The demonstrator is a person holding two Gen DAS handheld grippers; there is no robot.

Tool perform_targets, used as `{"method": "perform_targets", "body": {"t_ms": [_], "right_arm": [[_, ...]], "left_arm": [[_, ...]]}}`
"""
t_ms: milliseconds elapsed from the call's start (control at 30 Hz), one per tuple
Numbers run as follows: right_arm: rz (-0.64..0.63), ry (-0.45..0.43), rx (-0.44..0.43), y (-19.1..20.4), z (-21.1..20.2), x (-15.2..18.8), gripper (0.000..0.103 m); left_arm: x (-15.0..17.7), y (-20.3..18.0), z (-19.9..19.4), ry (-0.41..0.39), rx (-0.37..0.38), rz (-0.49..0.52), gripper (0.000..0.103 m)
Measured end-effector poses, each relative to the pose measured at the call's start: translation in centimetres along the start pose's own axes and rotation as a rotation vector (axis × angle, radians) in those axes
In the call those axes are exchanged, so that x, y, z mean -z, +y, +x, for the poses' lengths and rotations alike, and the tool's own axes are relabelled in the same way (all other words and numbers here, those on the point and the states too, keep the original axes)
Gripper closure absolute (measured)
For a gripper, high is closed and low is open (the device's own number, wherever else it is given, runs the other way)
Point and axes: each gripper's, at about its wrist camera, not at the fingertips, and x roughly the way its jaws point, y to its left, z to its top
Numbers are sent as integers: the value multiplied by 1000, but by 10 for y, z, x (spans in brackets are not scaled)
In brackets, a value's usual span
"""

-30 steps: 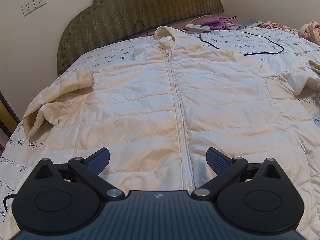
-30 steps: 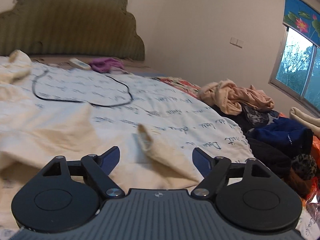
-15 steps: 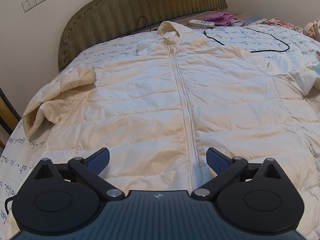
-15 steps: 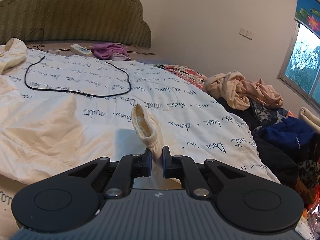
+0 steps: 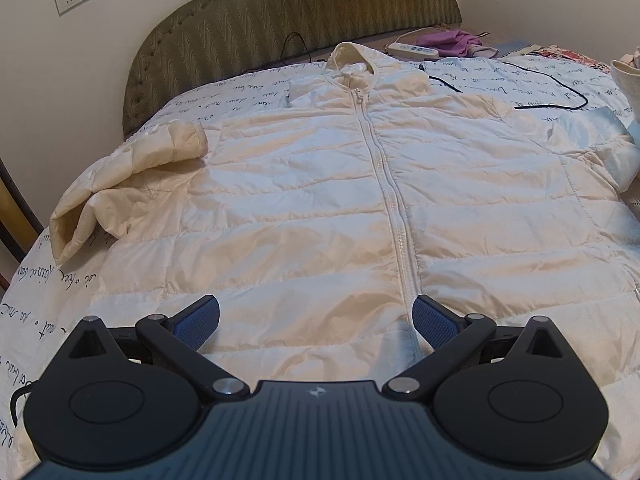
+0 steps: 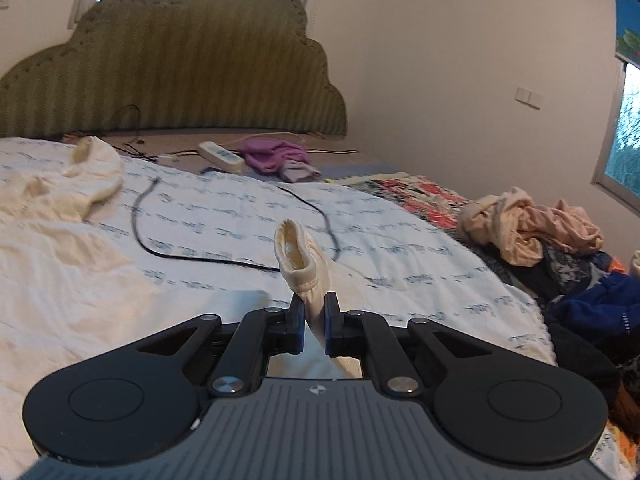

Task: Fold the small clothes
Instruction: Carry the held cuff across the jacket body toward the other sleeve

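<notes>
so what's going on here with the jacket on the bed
A person with a handheld gripper in each hand is starting to fold a cream quilted zip-up jacket, spread front-up on the white script-printed bedspread. The right gripper is shut on the cuff of the jacket's sleeve and holds it raised off the bed. The left gripper is open above the jacket's hem near the zipper, gripping nothing. The other sleeve lies bent at the far side.

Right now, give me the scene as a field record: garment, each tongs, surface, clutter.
garment: cream puffer jacket, zipped, spread front-up
left tongs: open, above the hem, holding nothing
right tongs: shut on sleeve cuff, cuff raised off the bed
surface: white quilt with script print
clutter: black cable, power strip, purple cloth, clothes pile at the far side
</notes>
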Motion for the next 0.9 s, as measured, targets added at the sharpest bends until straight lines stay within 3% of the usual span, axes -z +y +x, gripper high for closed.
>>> {"method": "perform_targets", "body": {"t_ms": [433, 900], "right_arm": [[150, 106, -325, 81, 0, -21, 93], [220, 107, -539, 160, -10, -42, 91]], "left_arm": [[9, 21, 5, -7, -13, -30, 0], [16, 34, 5, -3, -4, -60, 0]]}}
